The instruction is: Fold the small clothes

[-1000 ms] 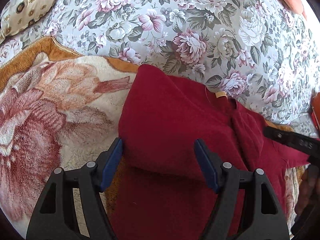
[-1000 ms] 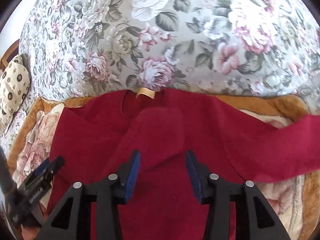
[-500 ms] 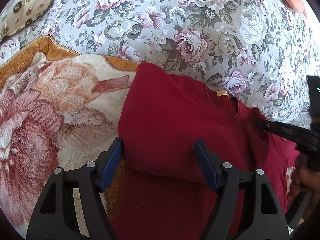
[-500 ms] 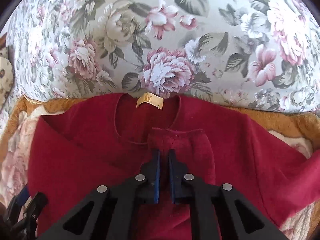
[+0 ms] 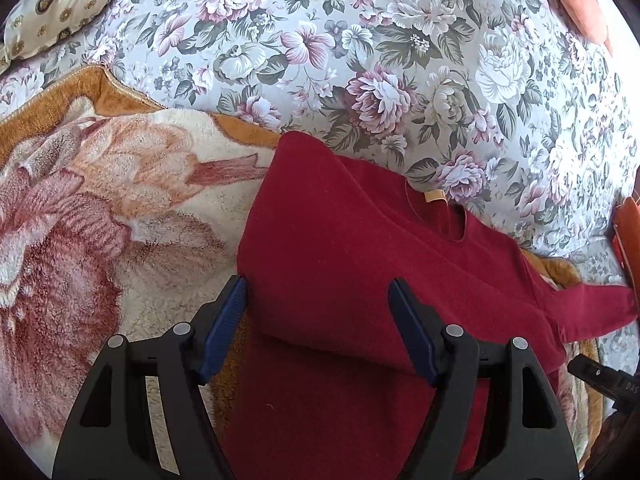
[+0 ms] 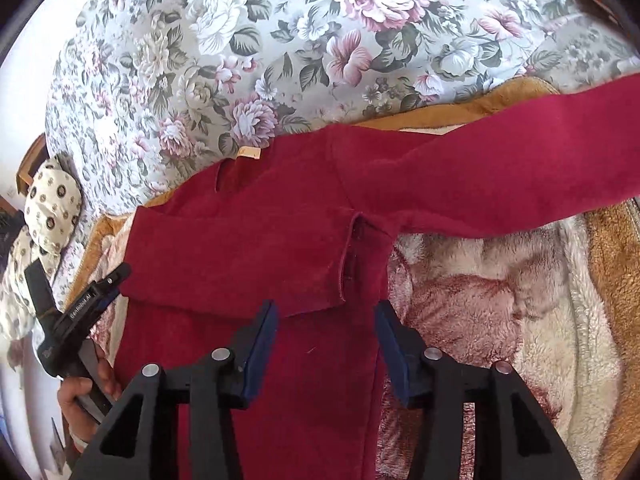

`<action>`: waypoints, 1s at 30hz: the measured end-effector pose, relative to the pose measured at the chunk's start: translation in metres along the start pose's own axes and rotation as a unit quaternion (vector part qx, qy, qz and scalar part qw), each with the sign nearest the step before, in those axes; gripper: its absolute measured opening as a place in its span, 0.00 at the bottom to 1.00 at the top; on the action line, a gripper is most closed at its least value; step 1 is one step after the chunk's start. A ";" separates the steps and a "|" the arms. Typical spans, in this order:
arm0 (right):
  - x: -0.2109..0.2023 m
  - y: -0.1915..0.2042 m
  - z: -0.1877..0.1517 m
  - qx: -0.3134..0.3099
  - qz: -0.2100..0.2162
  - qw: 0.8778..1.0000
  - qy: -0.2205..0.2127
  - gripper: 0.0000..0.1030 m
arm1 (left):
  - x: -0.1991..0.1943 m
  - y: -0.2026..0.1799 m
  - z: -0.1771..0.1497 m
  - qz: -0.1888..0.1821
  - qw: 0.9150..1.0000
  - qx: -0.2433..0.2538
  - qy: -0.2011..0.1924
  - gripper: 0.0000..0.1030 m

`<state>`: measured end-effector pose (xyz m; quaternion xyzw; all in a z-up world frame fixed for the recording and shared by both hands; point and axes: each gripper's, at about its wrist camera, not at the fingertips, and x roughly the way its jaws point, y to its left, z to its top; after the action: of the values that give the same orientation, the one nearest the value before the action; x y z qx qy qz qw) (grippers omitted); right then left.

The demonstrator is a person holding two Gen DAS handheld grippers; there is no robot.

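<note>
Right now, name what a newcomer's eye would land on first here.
The dark red top dominates, spread over the plush flowered blanket with one sleeve stretched out to the right. Behind it lies a floral bedspread, and a patterned cushion sits far left.

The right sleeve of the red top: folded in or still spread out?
Spread out. The right sleeve stretches sideways over the blanket, away from the body, while the left sleeve already lies folded across the chest.
</note>
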<state>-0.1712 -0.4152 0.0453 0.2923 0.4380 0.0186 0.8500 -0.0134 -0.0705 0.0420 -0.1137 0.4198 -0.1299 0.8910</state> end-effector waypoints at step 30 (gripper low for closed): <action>0.075 0.003 0.103 -0.122 -0.234 0.963 -0.045 0.03 | 0.002 0.032 0.015 0.031 0.998 -0.049 -0.009 0.71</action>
<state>-0.0464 -0.4410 0.0379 0.0764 0.4497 -0.1408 0.8787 0.0035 -0.0396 0.0397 -0.1453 0.4211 -0.0801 0.8917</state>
